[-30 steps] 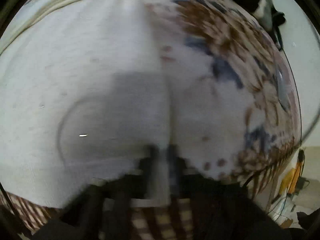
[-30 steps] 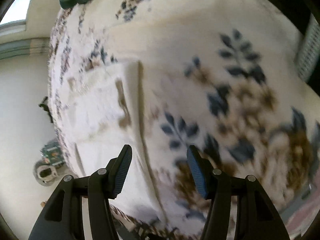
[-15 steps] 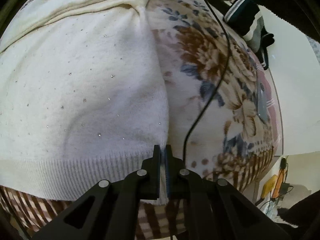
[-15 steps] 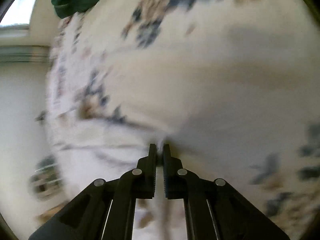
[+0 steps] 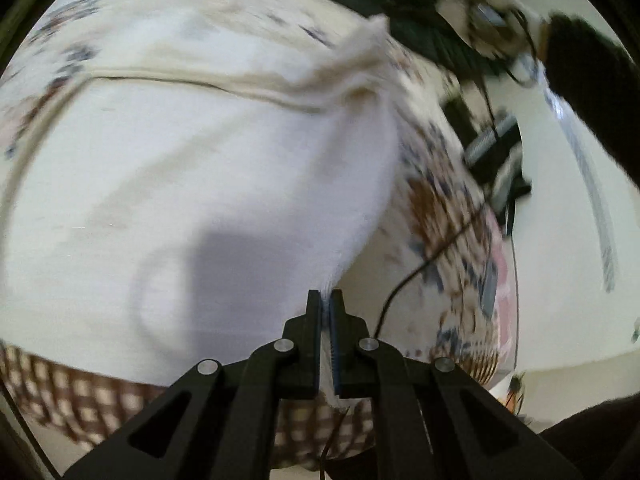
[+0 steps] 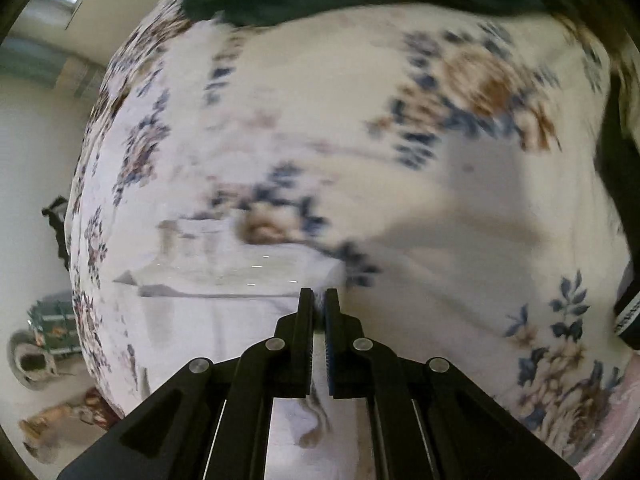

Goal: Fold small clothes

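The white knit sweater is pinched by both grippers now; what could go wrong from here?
1. The left gripper holds only the thin edge of the white knit sweater; it could slip out during the lift.
2. A black cable runs over the floral bedsheet beside that gripper and might snag.
3. The right gripper may have pinched the sheet along with the garment; blur hides this.

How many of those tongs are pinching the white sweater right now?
2. The left tongs are shut on the white sweater at its lower edge; the right tongs are shut on white fabric, apparently another corner of it. Motion blur hides detail.
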Available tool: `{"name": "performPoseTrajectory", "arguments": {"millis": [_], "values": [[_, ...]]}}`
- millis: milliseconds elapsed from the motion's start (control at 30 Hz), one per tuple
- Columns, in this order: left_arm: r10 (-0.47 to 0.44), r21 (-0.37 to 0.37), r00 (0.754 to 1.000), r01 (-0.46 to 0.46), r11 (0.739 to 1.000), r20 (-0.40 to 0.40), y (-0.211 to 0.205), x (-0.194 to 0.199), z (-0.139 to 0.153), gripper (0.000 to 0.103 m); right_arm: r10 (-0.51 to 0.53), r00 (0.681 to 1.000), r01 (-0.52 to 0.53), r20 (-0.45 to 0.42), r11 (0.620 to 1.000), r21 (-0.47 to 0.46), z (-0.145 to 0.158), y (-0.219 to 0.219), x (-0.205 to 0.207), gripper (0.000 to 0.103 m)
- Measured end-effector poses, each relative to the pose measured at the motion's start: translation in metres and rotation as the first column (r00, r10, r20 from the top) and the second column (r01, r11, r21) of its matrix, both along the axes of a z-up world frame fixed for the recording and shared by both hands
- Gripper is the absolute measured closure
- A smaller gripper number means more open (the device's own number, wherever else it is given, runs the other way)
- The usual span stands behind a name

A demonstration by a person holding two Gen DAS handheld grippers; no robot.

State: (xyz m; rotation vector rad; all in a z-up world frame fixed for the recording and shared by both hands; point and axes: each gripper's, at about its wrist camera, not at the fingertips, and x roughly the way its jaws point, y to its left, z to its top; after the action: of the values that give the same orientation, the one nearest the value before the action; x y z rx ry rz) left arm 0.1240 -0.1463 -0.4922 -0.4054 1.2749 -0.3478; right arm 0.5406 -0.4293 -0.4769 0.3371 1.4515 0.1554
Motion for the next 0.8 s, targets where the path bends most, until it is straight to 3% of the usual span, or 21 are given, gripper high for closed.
{"name": "performPoseTrajectory", "arguments": {"millis": [167,333,567,800], "values": [[0.152,-0.033,0.988,-0.152,0.988,-0.006,0.107,-0.008,0.012,0.101,0.070,0.997,-0.068,0.026,0.996,-0.055,0.049,0.108,0.007,0.098],[0.278,-0.027,0.960,-0.279,0.960,-0.023,0.201,-0.026,0.002,0.101,0.169,0.985,-0.164,0.036,0.980,-0.116,0.061,0.241,0.017,0.098],[0.406,-0.034,0.908,-0.411,0.911,-0.100,0.284,-0.045,-0.048,0.101,0.283,0.959,-0.276,0.017,0.945,-0.175,0.011,0.402,0.017,0.098],[0.438,-0.041,0.882,-0.451,0.892,-0.176,0.314,-0.055,-0.089,0.103,0.314,0.949,-0.312,-0.038,0.911,-0.269,-0.049,0.472,0.011,0.098]]}}
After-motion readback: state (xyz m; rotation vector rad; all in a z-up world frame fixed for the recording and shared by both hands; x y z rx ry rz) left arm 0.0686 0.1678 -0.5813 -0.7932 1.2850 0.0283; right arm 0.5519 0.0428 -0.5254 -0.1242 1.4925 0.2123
